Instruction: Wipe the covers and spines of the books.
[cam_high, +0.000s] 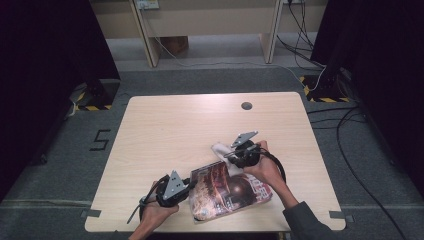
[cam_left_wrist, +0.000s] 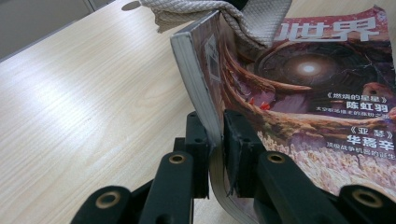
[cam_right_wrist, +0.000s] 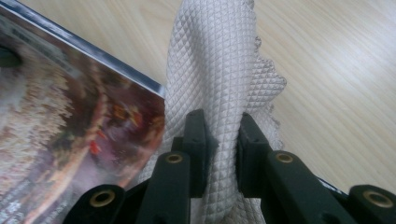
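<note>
Here, one magazine (cam_high: 230, 190), one cloth (cam_high: 220, 149), two grippers

Wide bare table (cam_high: 165, 125) lies open left and beyond. The magazine (cam_high: 227, 190) and cloth (cam_high: 220, 149) block the near right.
</note>
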